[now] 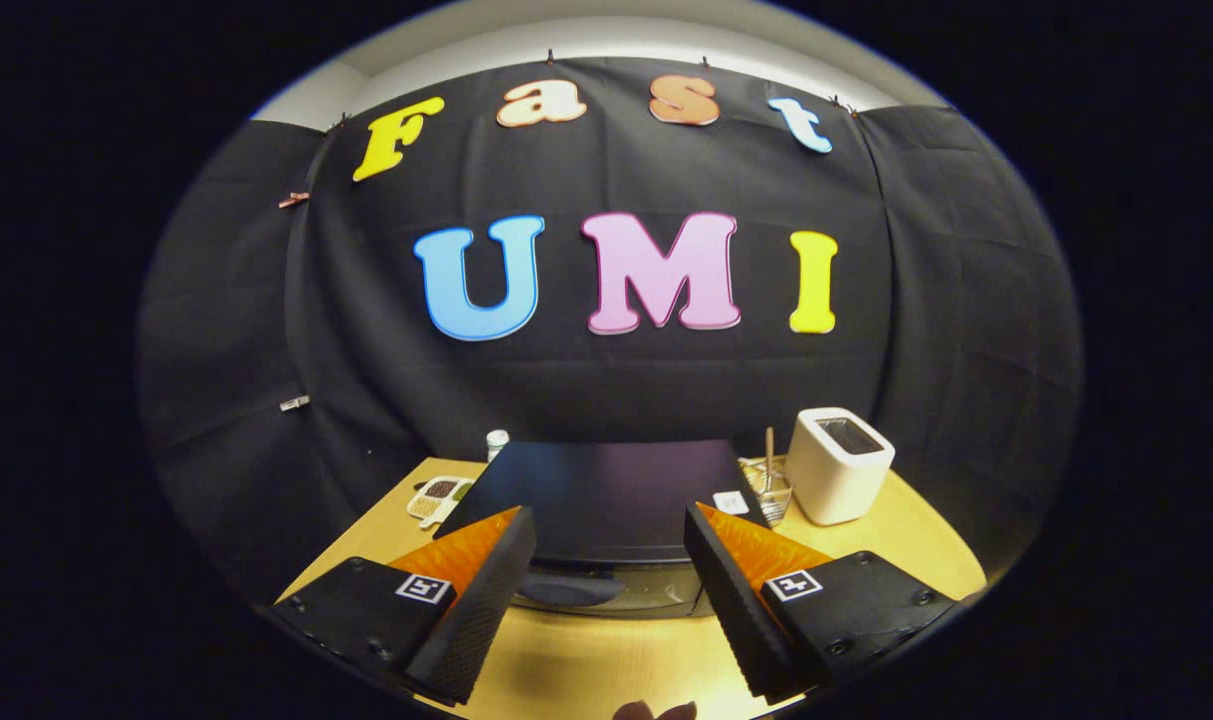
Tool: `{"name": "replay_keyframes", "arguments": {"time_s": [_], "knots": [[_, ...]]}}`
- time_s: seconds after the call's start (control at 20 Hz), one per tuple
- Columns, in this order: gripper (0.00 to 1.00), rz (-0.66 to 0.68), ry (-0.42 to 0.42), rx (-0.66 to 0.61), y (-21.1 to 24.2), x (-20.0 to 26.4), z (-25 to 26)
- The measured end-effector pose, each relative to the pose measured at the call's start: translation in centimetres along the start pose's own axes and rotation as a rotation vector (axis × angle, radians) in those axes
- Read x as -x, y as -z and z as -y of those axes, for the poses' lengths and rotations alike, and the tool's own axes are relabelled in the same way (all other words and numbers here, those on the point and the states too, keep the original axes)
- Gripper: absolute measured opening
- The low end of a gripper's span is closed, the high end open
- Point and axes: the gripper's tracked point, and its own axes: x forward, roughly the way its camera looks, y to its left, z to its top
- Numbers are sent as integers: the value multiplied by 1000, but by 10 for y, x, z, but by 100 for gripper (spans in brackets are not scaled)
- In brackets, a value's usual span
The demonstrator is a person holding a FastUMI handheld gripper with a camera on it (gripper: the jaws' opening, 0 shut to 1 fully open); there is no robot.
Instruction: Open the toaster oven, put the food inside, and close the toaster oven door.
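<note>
A black toaster oven stands on the wooden table, seen from above and in front. Its flat dark top fills the space just beyond my fingers. Below the top I see the front with its glass door and a dark handle, and the door looks closed. My gripper hangs above the table in front of the oven, open, with nothing between its black fingers. A small brownish piece, perhaps the food, shows on the table below the fingers, mostly cut off.
A white pop-up toaster stands to the right of the oven. Between them sits a clear container holding a wooden utensil. Left of the oven lie a divided dish of grains and a small white bottle.
</note>
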Motion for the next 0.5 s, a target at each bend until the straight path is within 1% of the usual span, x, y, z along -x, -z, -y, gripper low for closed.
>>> {"name": "replay_keyframes", "arguments": {"time_s": [0.3, 0.45, 0.5], "knots": [[98, -229, 67, -72, 70, -46, -22], [99, -287, 103, -78, 87, -62, -23], [99, -256, 110, -65, 80, -68, -24]]}}
